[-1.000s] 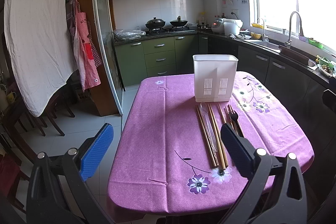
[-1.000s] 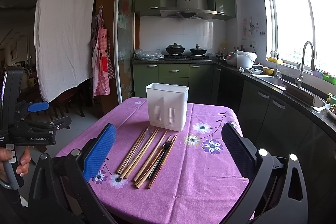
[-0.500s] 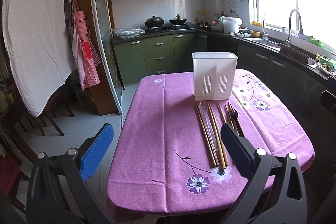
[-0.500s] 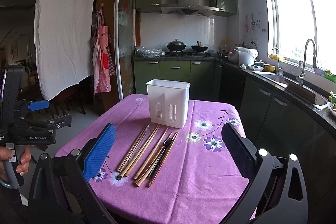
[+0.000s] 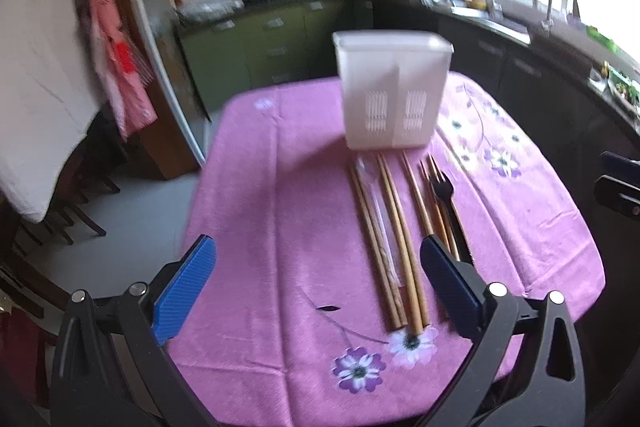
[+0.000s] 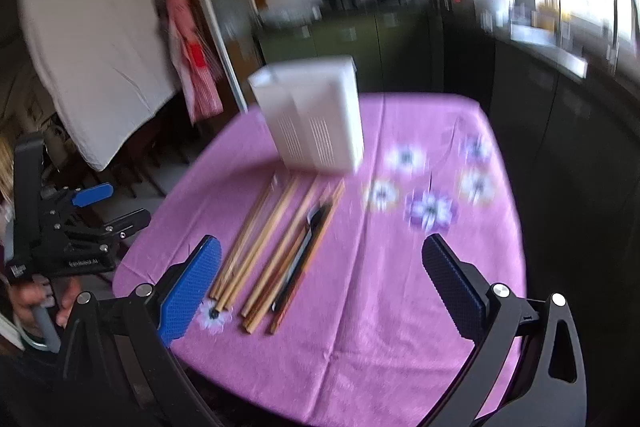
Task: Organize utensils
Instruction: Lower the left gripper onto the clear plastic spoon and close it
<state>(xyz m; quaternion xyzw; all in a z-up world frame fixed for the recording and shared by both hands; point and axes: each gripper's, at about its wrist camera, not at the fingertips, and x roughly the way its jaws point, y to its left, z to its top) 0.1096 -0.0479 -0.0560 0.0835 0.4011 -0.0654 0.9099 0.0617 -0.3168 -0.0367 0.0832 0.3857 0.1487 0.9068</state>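
Note:
A white slotted utensil holder (image 5: 392,91) stands upright on the purple floral tablecloth (image 5: 280,227); it also shows in the right wrist view (image 6: 316,119). In front of it lie several wooden chopsticks (image 5: 394,239), a clear spoon (image 5: 376,203) and a black fork (image 5: 442,187), side by side. In the right wrist view the chopsticks (image 6: 260,239) and fork (image 6: 304,247) lie the same way. My left gripper (image 5: 316,287) is open and empty above the table's near edge. My right gripper (image 6: 320,287) is open and empty over the near end of the utensils.
Green kitchen cabinets and a stove (image 5: 280,23) stand behind the table. A dark counter with a sink (image 5: 560,11) runs along the right under the window. A white cloth (image 5: 36,67) and a red apron (image 5: 116,67) hang at the left. Both views are motion-blurred.
Both grippers have moved forward and tilted down toward the table, so the holder and utensils appear closer. Both stay open. Nothing on the table has moved.

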